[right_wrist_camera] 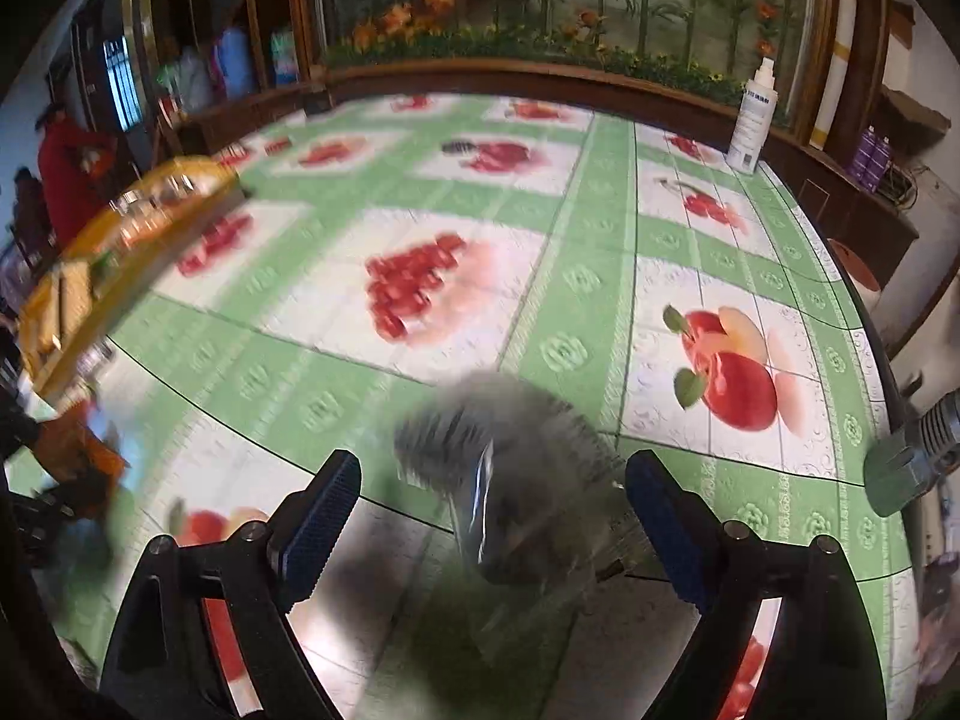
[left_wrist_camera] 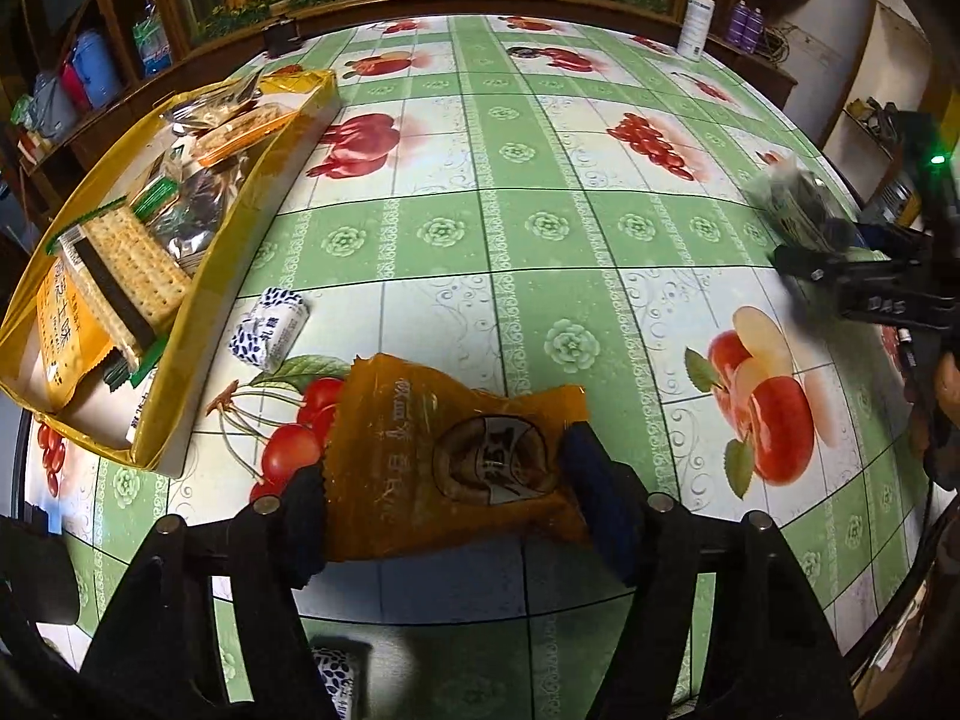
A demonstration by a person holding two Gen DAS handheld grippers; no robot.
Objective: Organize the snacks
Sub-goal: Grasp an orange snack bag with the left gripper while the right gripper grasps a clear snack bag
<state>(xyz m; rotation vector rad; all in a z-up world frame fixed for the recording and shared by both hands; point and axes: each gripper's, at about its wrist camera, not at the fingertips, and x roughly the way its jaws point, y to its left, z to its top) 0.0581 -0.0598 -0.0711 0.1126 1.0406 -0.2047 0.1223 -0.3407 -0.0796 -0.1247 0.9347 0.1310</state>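
Observation:
My left gripper is shut on an orange snack packet, held just above the fruit-print tablecloth. To its left stands a yellow box filled with several cracker and snack packs. A small blue-and-white candy lies on the cloth beside the box, ahead of the left gripper. My right gripper has its jaws wide apart; a blurred grey-dark snack packet lies between them, touching neither pad as far as I can see. The right gripper with that packet also shows in the left wrist view at the far right.
A white spray bottle stands at the table's far right edge. Wooden cabinets and a painted panel line the far side. Another blue-and-white candy lies under the left gripper. The yellow box is at the far left in the right wrist view.

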